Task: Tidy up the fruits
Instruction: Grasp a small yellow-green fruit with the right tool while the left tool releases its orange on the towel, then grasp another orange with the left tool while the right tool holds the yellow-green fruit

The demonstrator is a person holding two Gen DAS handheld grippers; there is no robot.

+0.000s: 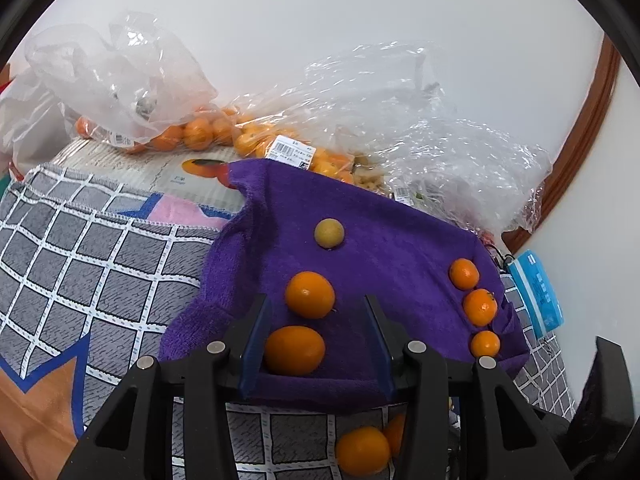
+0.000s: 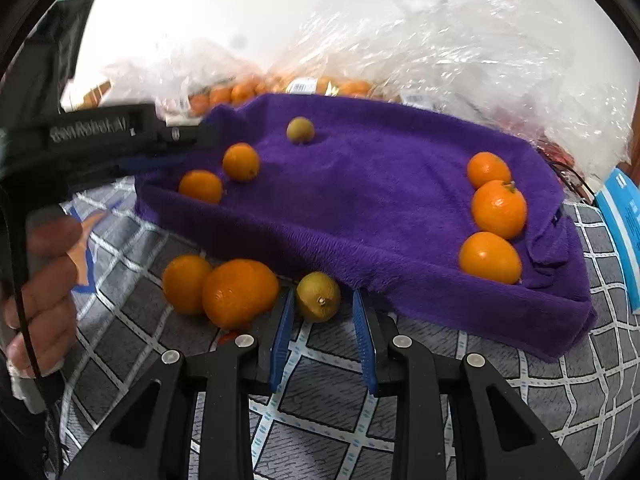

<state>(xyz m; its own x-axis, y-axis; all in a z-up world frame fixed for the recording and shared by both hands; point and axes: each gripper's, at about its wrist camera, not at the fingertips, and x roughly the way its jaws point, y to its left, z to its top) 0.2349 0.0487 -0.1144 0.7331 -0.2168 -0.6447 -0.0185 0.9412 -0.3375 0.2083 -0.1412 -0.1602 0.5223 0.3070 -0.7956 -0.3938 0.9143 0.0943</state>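
A purple towel point(image 1: 380, 240) point(image 2: 360, 200) lies on a grey checked cloth point(image 2: 500, 392). On its left side sit two oranges point(image 1: 310, 294), with a yellow-green fruit point(image 1: 329, 233) behind them. Three oranges point(image 1: 480, 307) point(image 2: 499, 209) line its right side. My left gripper point(image 1: 315, 300) point(image 2: 188, 148) is open; the nearer orange point(image 1: 294, 350) rests between its fingers against the left pad, clear of the right one. My right gripper point(image 2: 323, 294) is low over the cloth, jaws narrow. A second small yellow-green fruit point(image 2: 318, 296) sits between its tips with a slight gap on the right. Two oranges point(image 2: 240, 294) lie left of it.
Clear plastic bags point(image 1: 440, 140) point(image 2: 460, 52), some holding several oranges point(image 1: 192, 132), are piled behind the towel against a white wall. A blue packet point(image 1: 538, 292) lies at the towel's right. A person's hand point(image 2: 44, 280) holds the left gripper's handle.
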